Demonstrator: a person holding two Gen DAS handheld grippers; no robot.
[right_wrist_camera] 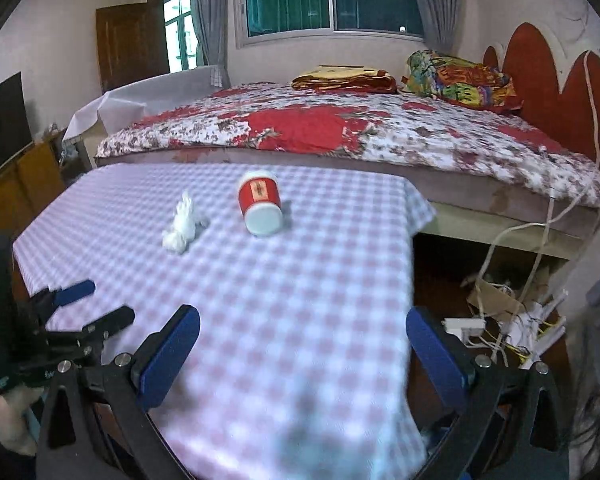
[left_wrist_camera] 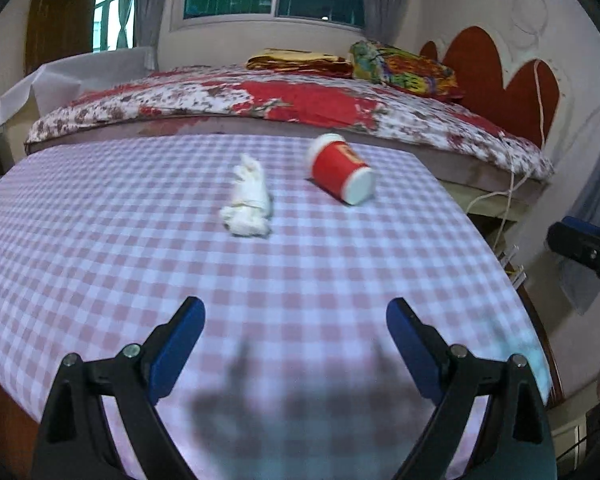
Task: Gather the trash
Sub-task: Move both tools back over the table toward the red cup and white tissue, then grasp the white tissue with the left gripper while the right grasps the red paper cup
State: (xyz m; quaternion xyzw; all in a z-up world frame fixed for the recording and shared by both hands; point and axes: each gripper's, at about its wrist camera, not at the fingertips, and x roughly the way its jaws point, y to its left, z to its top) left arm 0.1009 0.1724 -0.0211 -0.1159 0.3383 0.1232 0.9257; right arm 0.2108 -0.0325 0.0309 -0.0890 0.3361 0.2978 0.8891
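Far side of checkered tabletop (left_wrist_camera: 100,264): crumpled tissue (left_wrist_camera: 249,200) and tipped red paper cup (left_wrist_camera: 340,168) lying near each other, not touching. Left gripper (left_wrist_camera: 296,344) and right gripper (right_wrist_camera: 303,350) both near edge, jaws wide, nothing held. Tip imo: pinch tissue mid-bulge, grab cup across its side, squeeze gently so it doesn't crush or roll.

You see a checked-cloth table (left_wrist_camera: 100,240) bearing a crumpled tissue (left_wrist_camera: 249,200) near a tipped red cup (left_wrist_camera: 340,172).
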